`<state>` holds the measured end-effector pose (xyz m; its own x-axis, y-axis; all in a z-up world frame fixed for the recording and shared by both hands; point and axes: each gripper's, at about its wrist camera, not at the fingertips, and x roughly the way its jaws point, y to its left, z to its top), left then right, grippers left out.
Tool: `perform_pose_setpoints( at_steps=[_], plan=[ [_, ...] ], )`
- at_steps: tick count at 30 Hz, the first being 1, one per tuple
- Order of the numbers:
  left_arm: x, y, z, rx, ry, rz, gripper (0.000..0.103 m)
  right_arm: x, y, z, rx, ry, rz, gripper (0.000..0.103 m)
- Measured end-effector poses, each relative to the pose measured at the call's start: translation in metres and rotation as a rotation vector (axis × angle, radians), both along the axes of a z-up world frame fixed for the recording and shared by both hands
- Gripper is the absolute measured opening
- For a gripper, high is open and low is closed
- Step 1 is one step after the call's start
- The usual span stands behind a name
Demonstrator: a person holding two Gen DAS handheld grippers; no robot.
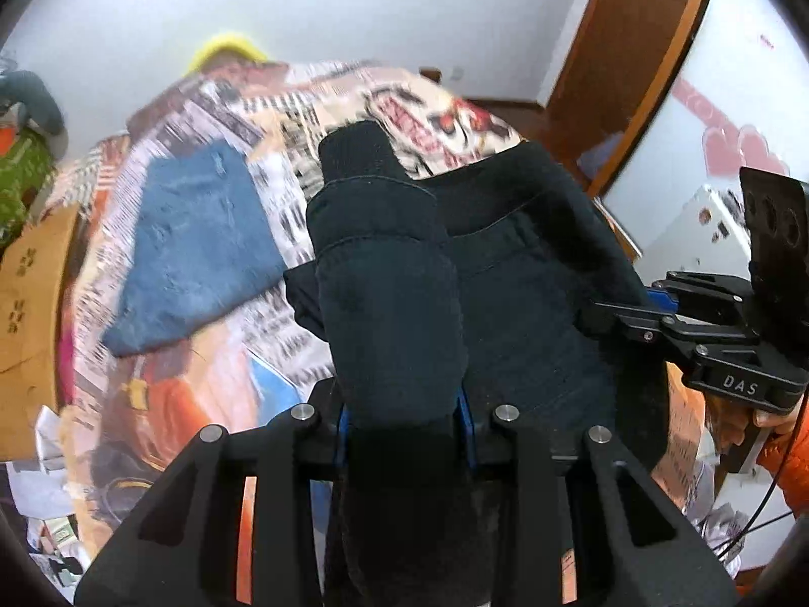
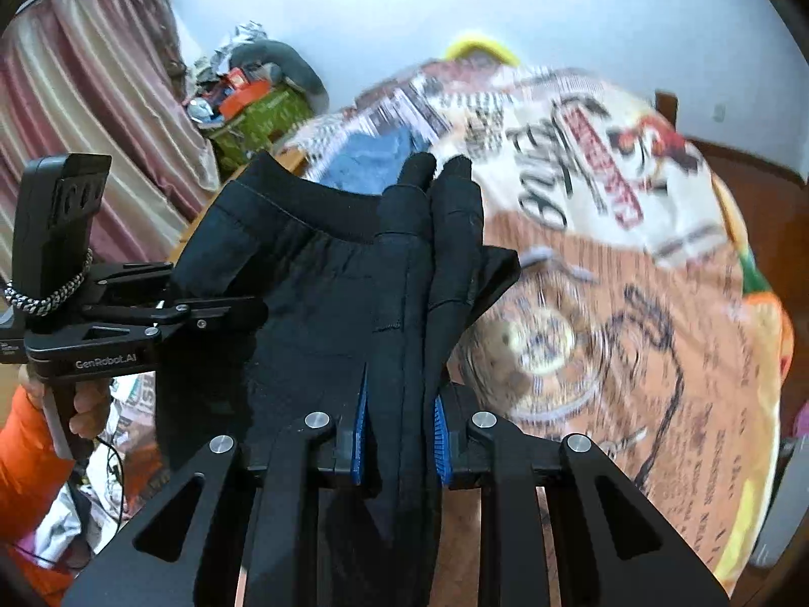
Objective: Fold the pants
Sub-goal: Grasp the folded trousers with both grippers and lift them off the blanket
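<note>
A pair of black pants hangs stretched between my two grippers above a bed. My left gripper is shut on one bunched end of the pants' waistband. My right gripper is shut on the other bunched end of the black pants. The right gripper also shows in the left wrist view at the right, and the left gripper shows in the right wrist view at the left. The fingertips are hidden by cloth.
A bedspread with newspaper and burger print covers the bed below. Folded blue jeans lie on it at the left. A cardboard box and cluttered green box stand beside the bed. A wooden door is at the right.
</note>
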<state>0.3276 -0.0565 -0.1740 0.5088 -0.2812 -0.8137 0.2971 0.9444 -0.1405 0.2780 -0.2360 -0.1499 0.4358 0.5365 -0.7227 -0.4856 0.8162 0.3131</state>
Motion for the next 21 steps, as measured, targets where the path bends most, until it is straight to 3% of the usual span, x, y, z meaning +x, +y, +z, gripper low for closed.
perform_pose_setpoints(
  at_steps=[11,21],
  plan=[
    [0.019,0.069,0.054,-0.018,-0.159,0.14,0.031,0.034,0.054,0.051,0.062,-0.163,0.012,0.017],
    [0.065,0.139,0.066,-0.015,-0.233,0.27,0.031,0.087,0.128,0.059,0.122,-0.219,0.035,0.017]
  ],
)
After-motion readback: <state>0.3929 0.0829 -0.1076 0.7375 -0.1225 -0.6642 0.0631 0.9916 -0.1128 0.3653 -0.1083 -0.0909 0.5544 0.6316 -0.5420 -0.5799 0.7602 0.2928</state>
